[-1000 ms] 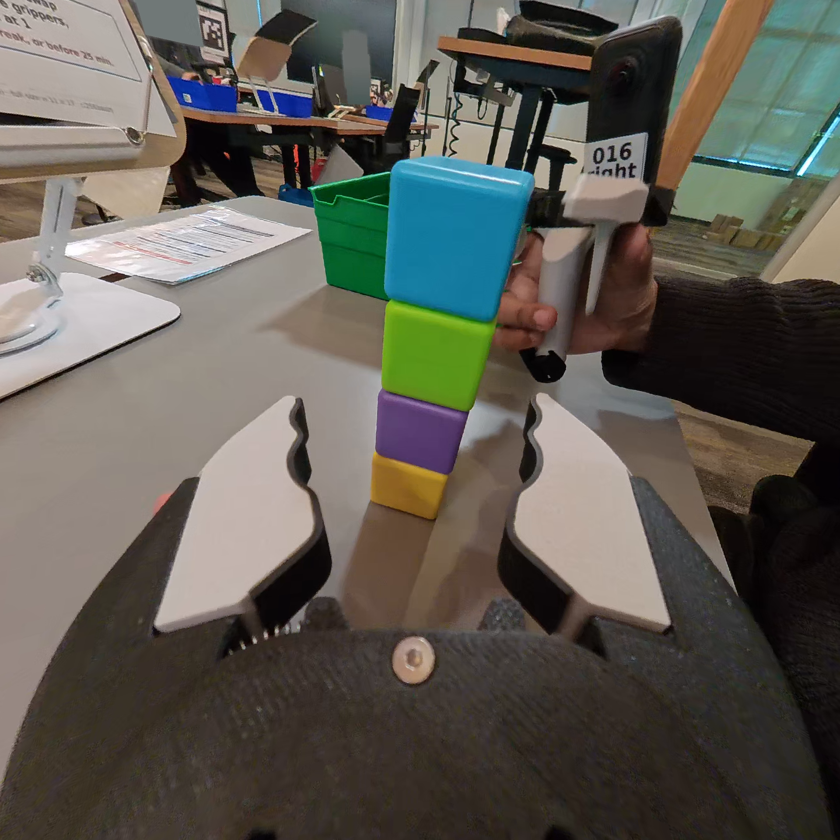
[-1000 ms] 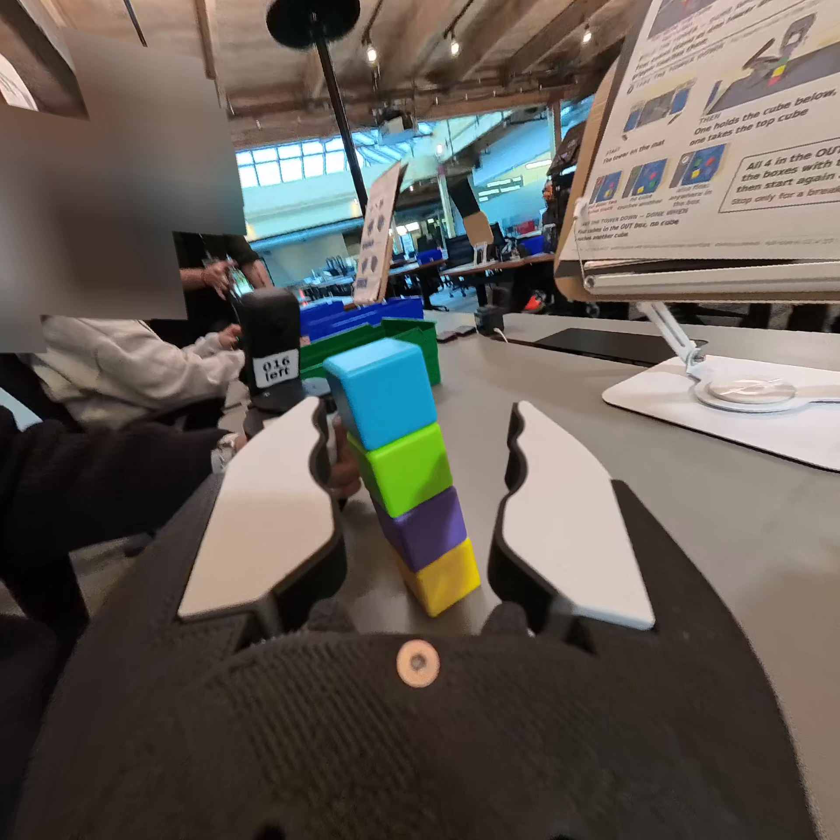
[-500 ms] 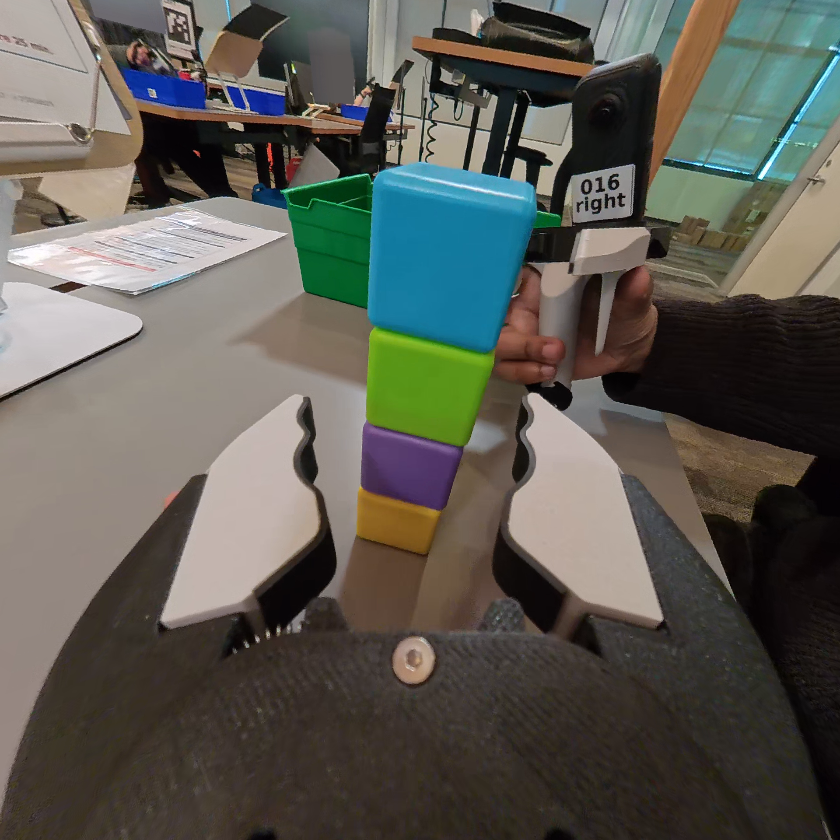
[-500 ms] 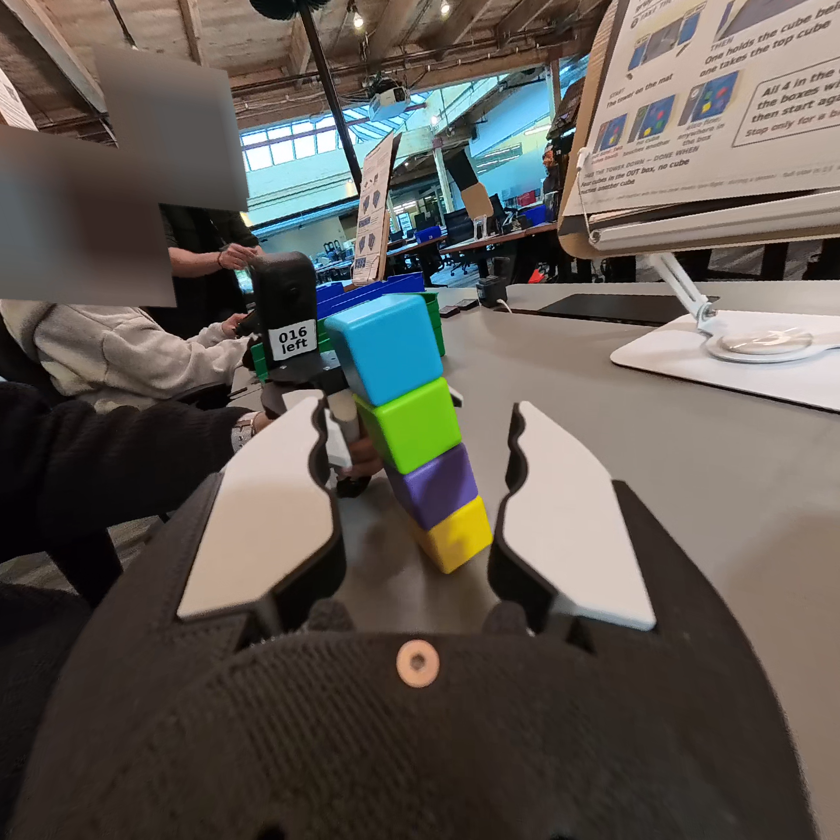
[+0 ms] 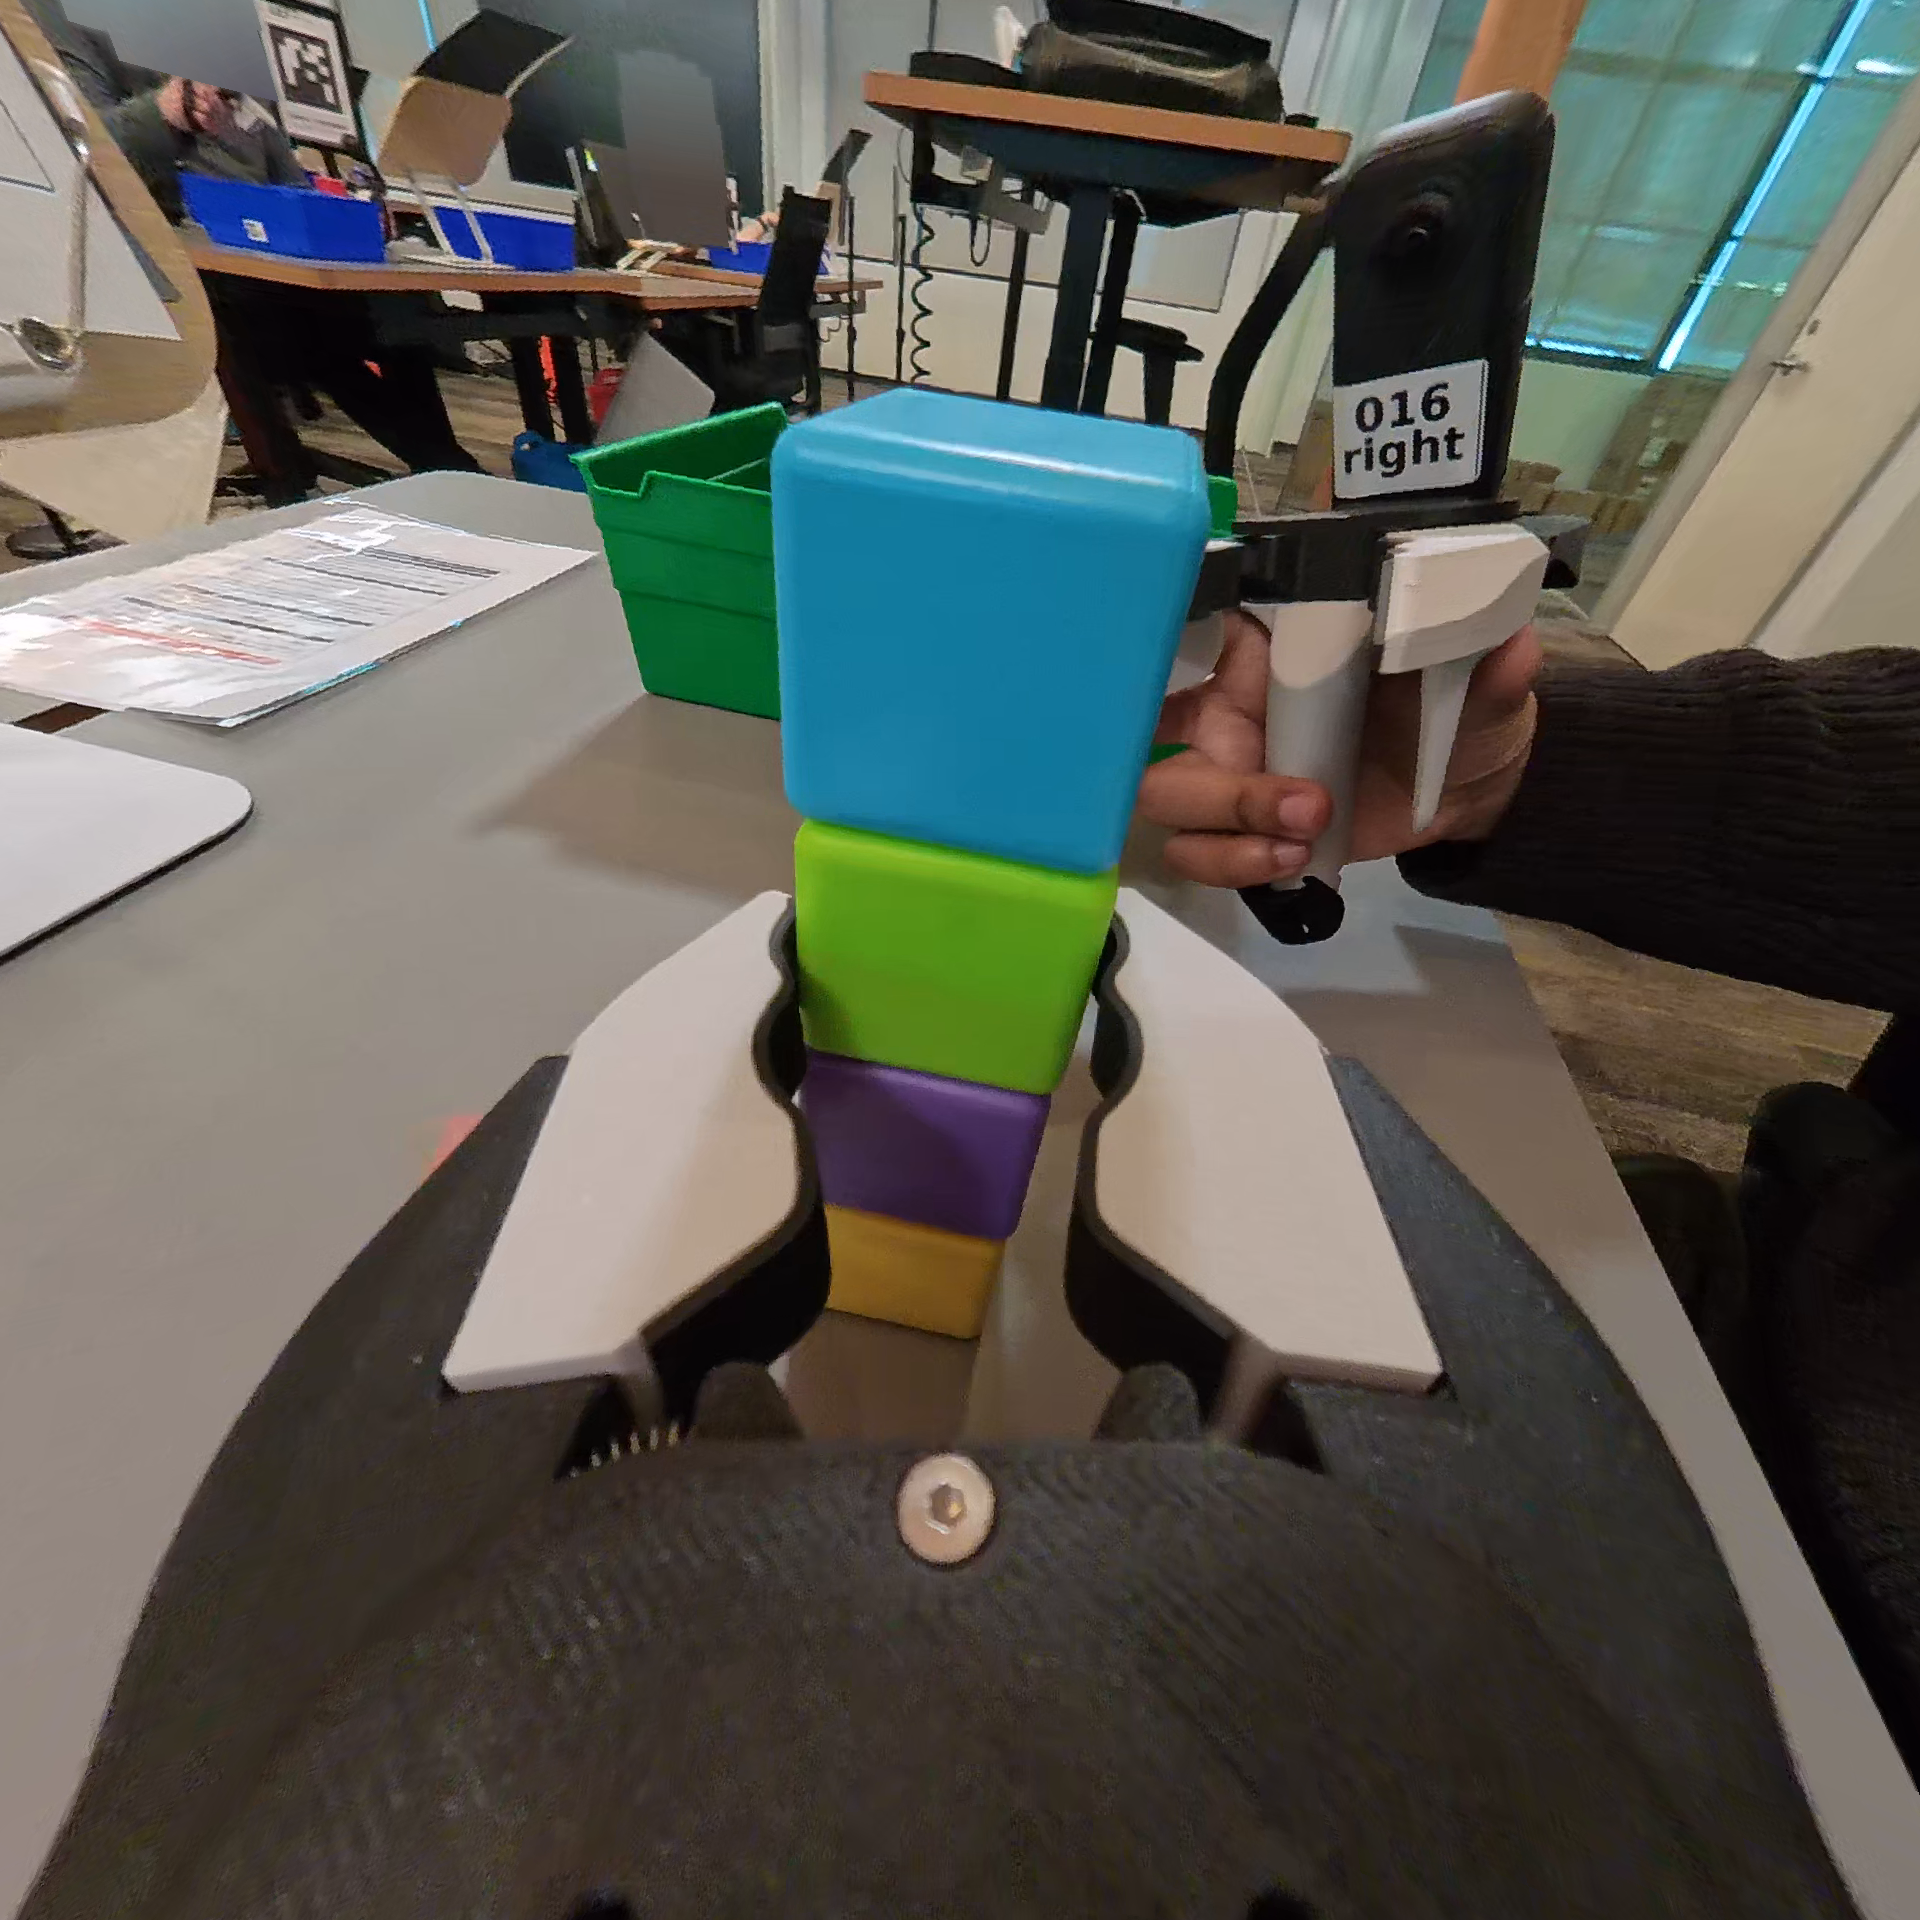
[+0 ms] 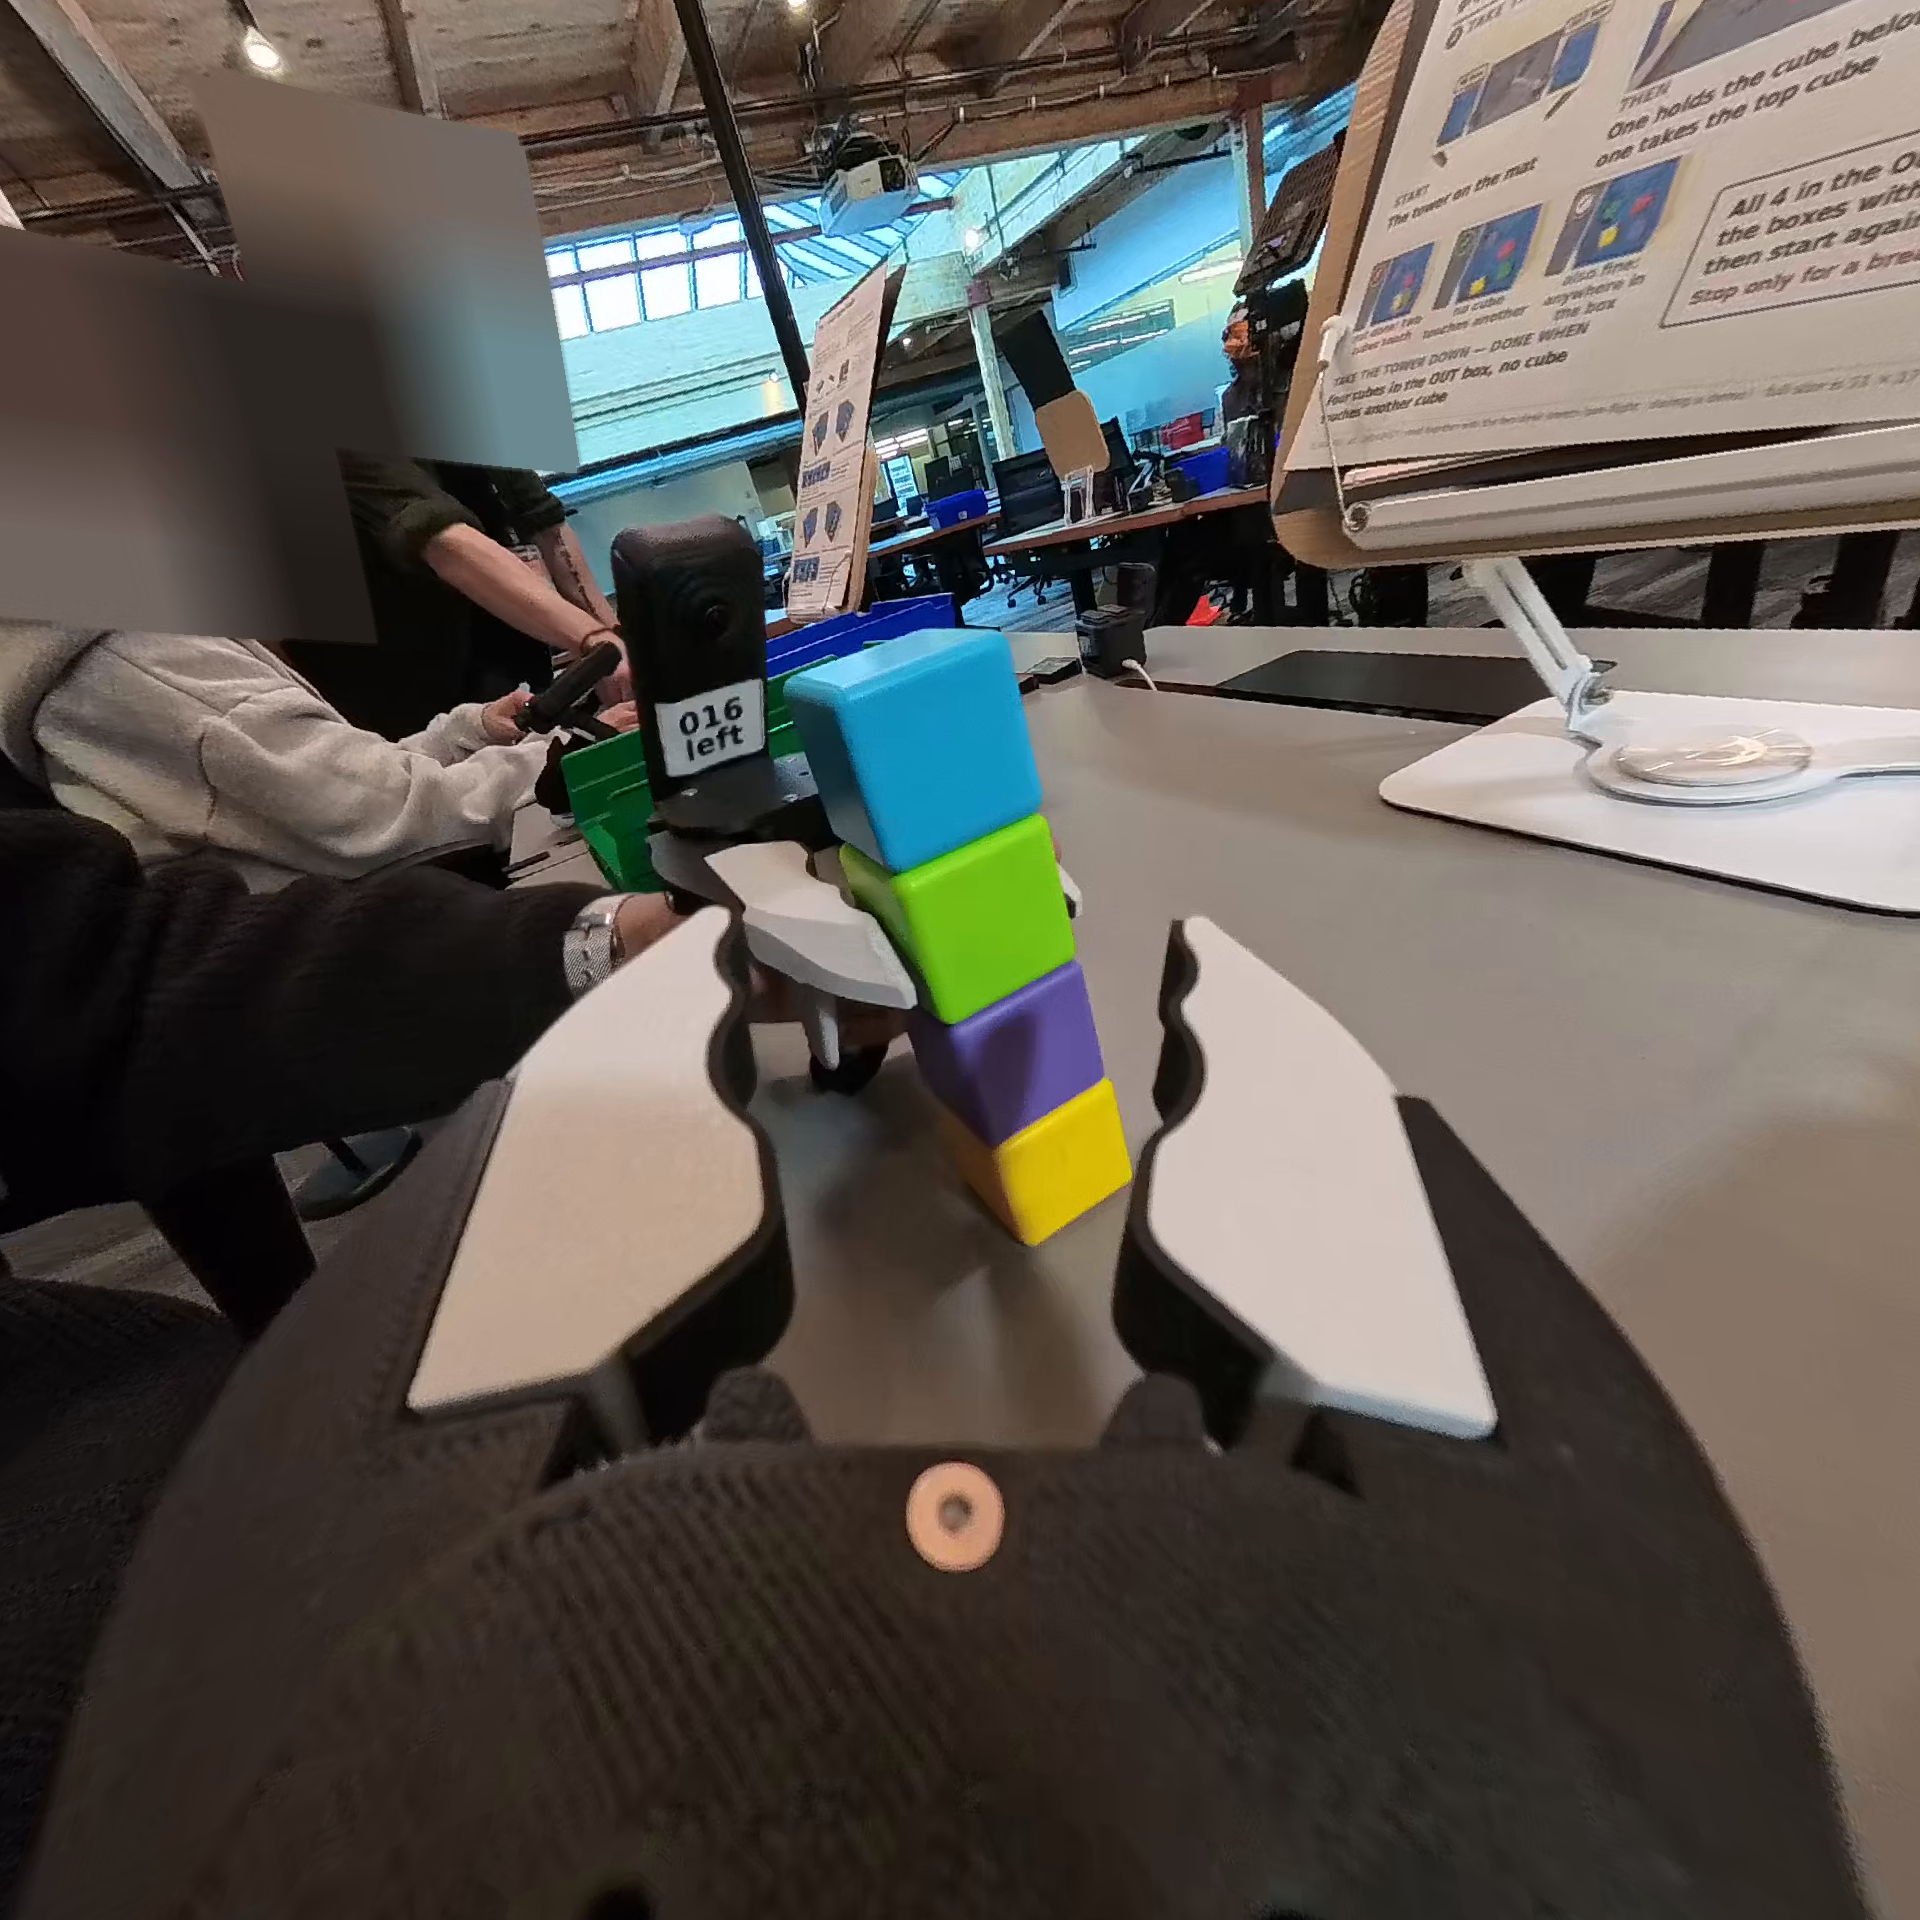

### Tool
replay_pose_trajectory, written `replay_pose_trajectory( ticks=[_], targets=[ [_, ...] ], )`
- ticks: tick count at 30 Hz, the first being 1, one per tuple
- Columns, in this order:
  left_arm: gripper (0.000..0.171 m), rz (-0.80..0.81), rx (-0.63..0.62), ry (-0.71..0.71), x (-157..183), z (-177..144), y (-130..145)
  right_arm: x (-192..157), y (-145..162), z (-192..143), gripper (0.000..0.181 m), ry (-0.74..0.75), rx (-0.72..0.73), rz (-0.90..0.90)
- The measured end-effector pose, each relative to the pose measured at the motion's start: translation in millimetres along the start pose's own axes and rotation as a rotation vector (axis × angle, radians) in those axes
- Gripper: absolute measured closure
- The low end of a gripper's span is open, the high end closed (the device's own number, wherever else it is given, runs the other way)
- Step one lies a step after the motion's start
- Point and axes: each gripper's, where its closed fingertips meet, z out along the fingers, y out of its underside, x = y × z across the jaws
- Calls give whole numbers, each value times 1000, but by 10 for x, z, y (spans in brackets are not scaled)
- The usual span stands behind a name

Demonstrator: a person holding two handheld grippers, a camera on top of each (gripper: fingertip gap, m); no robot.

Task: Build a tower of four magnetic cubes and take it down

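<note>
A tower of cubes stands on the grey table (image 5: 395,935): blue (image 5: 977,634) on top, then green (image 5: 945,966), purple (image 5: 920,1153), and yellow (image 5: 909,1283) at the bottom. My left gripper (image 5: 948,935) is shut on the green cube, one finger on each side. The right wrist view shows the same tower, blue (image 6: 920,743), green (image 6: 971,914), purple (image 6: 1013,1049), yellow (image 6: 1055,1158), with the left gripper's finger (image 6: 821,930) against the green cube. My right gripper (image 6: 954,940) is open and empty, short of the tower. It shows beyond the tower in the left wrist view (image 5: 1423,582).
A green bin (image 5: 691,582) stands behind the tower. A white stand base (image 6: 1662,821) carrying an instruction board sits on the table. A printed sheet (image 5: 270,603) lies at the far left. The table edge (image 5: 1558,1091) runs close to the right of the tower. About 6 centimeters separates my left fingertips from my right.
My left gripper moved forward and closed its fingers on the green cube. My right gripper stayed open and dropped back slightly from the tower.
</note>
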Motion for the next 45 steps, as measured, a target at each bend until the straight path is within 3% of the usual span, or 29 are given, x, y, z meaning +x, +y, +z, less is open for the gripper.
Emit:
replay_pose_trajectory(
  ticks=[5,15,32,34,36,38,45],
  targets=[
    [118,7,-33,47,11,-31,22,-44,-116,-36,113,0,64,-20],
    [118,15,-34,80,98,-50,36,-116,-118,43,109,-24,49,-78],
    [118,20,-27,47,201,-282,77,-378,-152,594,110,-219,14,-111],
    [118,18,-28,54,208,-272,78,-416,-92,677,109,-251,-40,-157],
    [118,12,-22,59,213,-262,76,-419,-6,727,113,-280,-91,-186],
    [119,12,-18,58,216,-258,72,-422,4,731,129,-309,-89,-174],
    [119,29,-22,61,215,-258,76,-405,3,720,131,-315,-108,-201]
  ],
)
